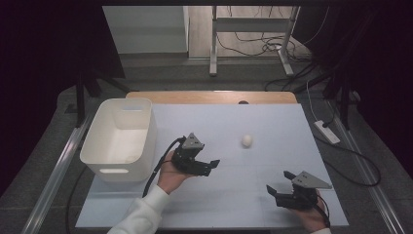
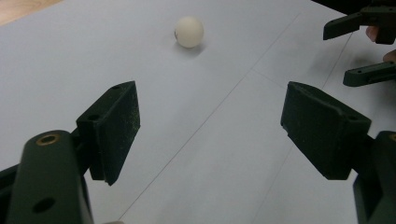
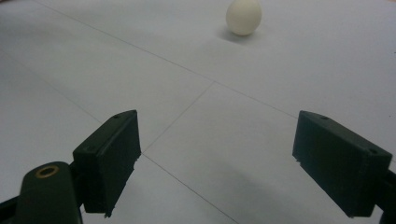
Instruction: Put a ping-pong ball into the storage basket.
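A small white egg-shaped ball [image 1: 247, 140] lies on the pale sheet near the middle of the table; it also shows far ahead in the left gripper view [image 2: 189, 31] and in the right gripper view [image 3: 243, 17]. My left gripper [image 1: 212, 166] is held left of the ball, jaws wide apart and empty [image 2: 210, 133]. The right gripper [image 1: 277, 187] hovers near the front right edge, open as well, with nothing between its jaws [image 3: 229, 163]. Both stand well short of the ball.
A white plastic bin [image 1: 119, 139] stands on the left side of the sheet [image 1: 272, 122]. The right gripper's jaws [image 2: 362, 46] appear at the upper right of the left gripper view. Beyond the table are a metal stand and loose cables.
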Tool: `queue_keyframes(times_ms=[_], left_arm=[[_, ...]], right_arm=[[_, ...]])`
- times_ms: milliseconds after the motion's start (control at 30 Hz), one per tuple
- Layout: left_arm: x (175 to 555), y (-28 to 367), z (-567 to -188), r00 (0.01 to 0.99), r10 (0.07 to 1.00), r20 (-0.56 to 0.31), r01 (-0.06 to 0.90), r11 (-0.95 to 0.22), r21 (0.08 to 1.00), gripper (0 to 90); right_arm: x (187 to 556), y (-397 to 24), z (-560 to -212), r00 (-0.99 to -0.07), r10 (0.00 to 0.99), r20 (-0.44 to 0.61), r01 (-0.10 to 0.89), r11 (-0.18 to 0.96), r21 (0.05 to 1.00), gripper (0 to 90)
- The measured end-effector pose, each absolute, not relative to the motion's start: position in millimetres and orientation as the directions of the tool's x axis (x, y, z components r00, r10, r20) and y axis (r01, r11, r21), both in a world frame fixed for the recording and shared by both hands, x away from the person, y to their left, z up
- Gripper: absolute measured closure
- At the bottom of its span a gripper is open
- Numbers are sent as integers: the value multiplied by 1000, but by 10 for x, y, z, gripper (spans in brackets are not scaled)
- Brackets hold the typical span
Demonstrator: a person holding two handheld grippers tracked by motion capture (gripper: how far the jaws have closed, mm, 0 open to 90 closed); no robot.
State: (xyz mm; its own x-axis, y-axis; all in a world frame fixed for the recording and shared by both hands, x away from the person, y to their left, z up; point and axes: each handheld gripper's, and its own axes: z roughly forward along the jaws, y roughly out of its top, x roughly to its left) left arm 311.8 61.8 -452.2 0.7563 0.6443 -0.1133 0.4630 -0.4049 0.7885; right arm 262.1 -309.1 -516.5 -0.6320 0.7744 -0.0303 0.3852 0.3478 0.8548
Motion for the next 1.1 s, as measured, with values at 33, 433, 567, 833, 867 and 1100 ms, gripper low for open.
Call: queue_keyframes(times_ms=[33,433,567,833,867,1100], left_arm=[[3123,612,-4524,758,643,-113,463,-407,788,206],[3163,567,-4566,755,645,-119,473,-410,780,207],[3177,550,-4580,757,643,-117,473,-416,777,207],[3207,528,-4606,752,648,-118,480,-417,772,208],[3207,528,-4606,752,648,-118,480,-417,772,209],[3251,477,-4634,753,647,-122,482,-415,771,210]], right_arm=[[2621,-3092,-5165,-632,774,-30,385,348,855,151],[2617,-3090,-5164,-632,775,-32,386,350,853,152],[2618,-3093,-5164,-631,775,-30,387,348,854,152],[2616,-3097,-5163,-630,776,-29,387,347,854,152],[2616,-3097,-5163,-630,776,-29,387,347,854,152],[2611,-3103,-5161,-627,778,-27,388,342,856,152]])
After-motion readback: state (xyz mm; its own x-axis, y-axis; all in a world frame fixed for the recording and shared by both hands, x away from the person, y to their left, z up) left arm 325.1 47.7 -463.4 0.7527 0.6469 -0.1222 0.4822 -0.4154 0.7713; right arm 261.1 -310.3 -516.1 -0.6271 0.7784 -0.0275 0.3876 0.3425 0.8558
